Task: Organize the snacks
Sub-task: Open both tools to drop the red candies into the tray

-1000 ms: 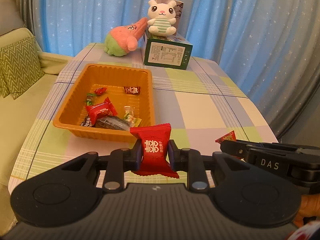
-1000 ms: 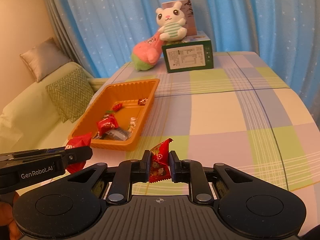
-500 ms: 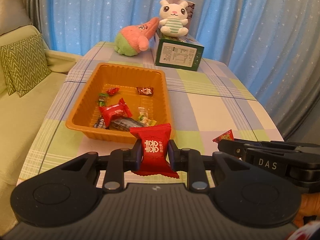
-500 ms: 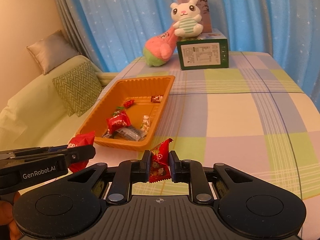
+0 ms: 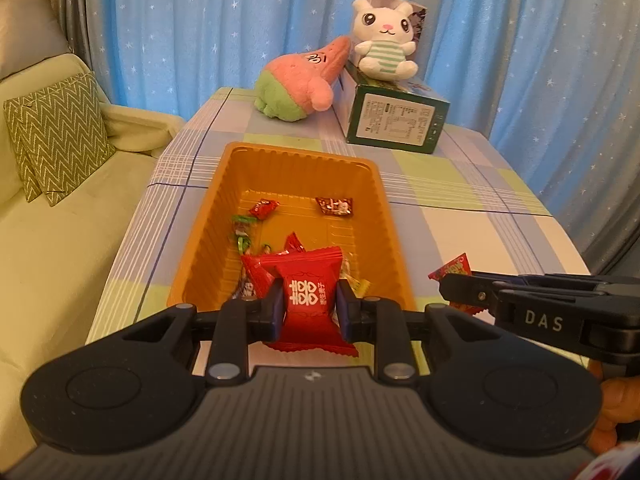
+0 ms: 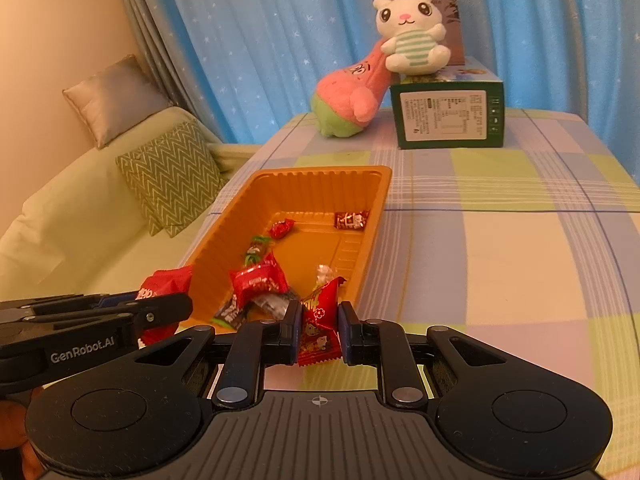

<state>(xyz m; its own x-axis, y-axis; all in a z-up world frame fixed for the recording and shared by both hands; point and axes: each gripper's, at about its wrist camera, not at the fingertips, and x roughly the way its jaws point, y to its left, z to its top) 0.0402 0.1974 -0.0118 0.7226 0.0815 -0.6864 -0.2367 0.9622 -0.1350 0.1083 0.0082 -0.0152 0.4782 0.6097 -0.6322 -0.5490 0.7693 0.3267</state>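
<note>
My left gripper (image 5: 307,307) is shut on a large red snack packet (image 5: 307,300) with white characters, held over the near end of the orange tray (image 5: 298,158). My right gripper (image 6: 319,330) is shut on a small red candy packet (image 6: 320,322), just at the tray's near right corner (image 6: 366,264). The tray holds several wrapped candies (image 6: 259,282). Each gripper shows in the other's view: the right one (image 5: 446,282) to the right, the left one (image 6: 176,306) to the left, each with its red packet.
The tray sits on a checked tablecloth (image 6: 500,248). A green box (image 6: 448,118), a white bunny plush (image 6: 412,32) and a pink and green plush (image 6: 352,96) stand at the table's far end. A green sofa with cushions (image 5: 56,136) lies left. Blue curtains hang behind.
Both grippers have moved forward toward the tray with their packets still held. The tray now lies directly ahead of the left gripper and close to the right one.
</note>
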